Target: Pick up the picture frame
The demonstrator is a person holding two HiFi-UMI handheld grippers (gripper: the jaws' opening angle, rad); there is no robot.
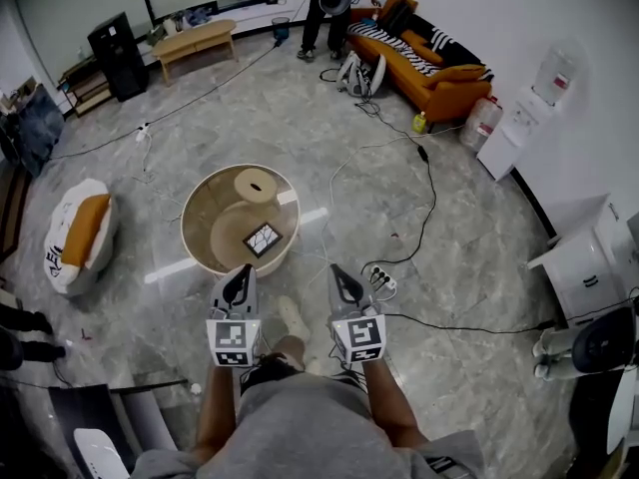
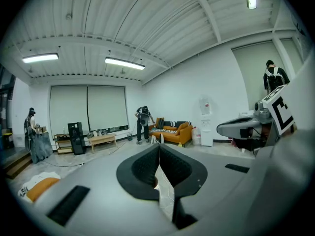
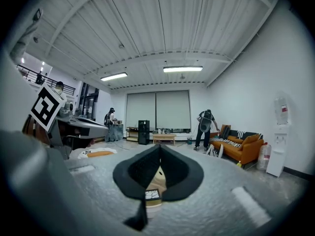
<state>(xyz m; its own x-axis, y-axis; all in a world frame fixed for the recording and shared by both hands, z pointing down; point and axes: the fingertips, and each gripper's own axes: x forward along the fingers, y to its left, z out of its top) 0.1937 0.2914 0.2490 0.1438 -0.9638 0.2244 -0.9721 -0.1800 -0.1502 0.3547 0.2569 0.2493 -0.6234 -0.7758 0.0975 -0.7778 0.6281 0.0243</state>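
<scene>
The marker cubes (image 1: pixel 232 339) are showing only square black-and-white codes. The frame (image 1: pixel 263 239) is lying flat on the round table (image 1: pixel 186 230), near a wooden disc (image 1: pixel 256 184) and just ahead of both grippers. The left gripper (image 1: pixel 240 273) and right gripper (image 1: pixel 340 271) are hovering with jaws pressed together, gripping nothing. Cables (image 1: pixel 427 193) are trailing across the grey marble floor (image 1: pixel 300 133) towards an orange sofa (image 1: pixel 431 70).

— The floor (image 1: pixel 250 118) looks like polished grey stone, quite glossy; it reflects a strip of light.
— Yes. The round table (image 1: pixel 186 230) seems pale wood with a clear glass top. The sofa (image 1: pixel 439 78) is orange cloth, and the left gripper (image 1: pixel 243 270) is matt grey plastic.
</scene>
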